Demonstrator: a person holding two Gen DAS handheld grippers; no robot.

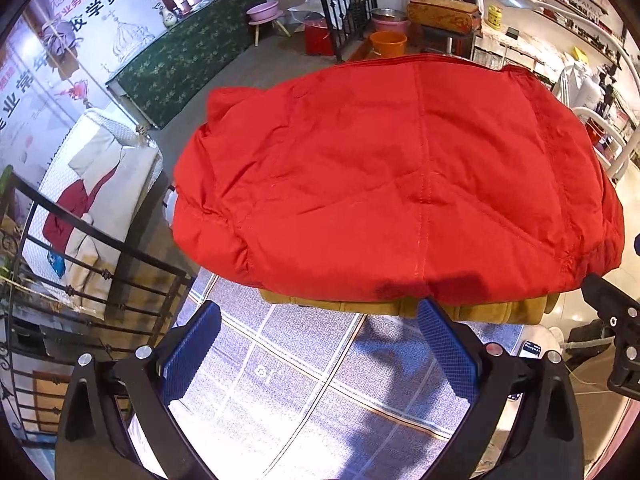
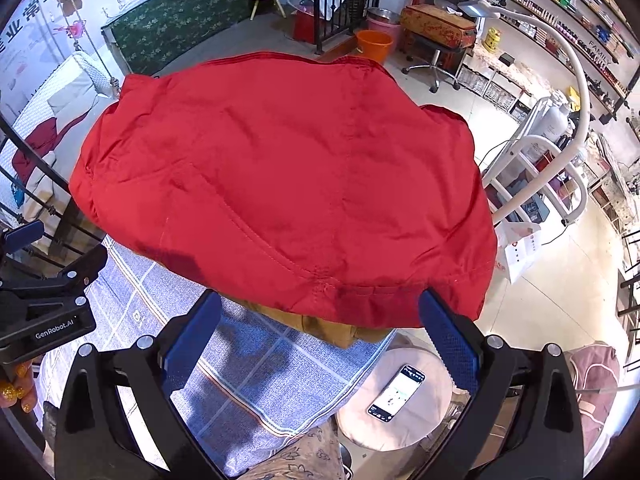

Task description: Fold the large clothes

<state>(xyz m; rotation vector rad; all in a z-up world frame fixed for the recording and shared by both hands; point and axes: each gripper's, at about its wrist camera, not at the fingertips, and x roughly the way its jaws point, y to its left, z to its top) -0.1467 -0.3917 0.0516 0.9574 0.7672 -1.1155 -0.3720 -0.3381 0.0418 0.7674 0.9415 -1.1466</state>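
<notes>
A large red padded jacket (image 1: 400, 176) lies spread out, back side up, on a table covered with a blue checked cloth (image 1: 304, 376). A mustard-brown garment (image 1: 472, 310) sticks out from under its near hem. My left gripper (image 1: 320, 314) is open and empty, just short of the near hem. In the right wrist view the jacket (image 2: 288, 176) fills the middle, with the brown garment (image 2: 328, 328) under its hem. My right gripper (image 2: 320, 304) is open and empty at the jacket's near right hem. The left gripper's body (image 2: 44, 300) shows at that view's left edge.
A phone (image 2: 396, 392) lies on a round pink stool (image 2: 404, 400) beside the table's near right corner. Black iron railing (image 1: 80, 264) stands to the left. A white lamp arm and cart (image 2: 552, 152) stand to the right. An orange bucket (image 2: 374, 45) sits beyond the table.
</notes>
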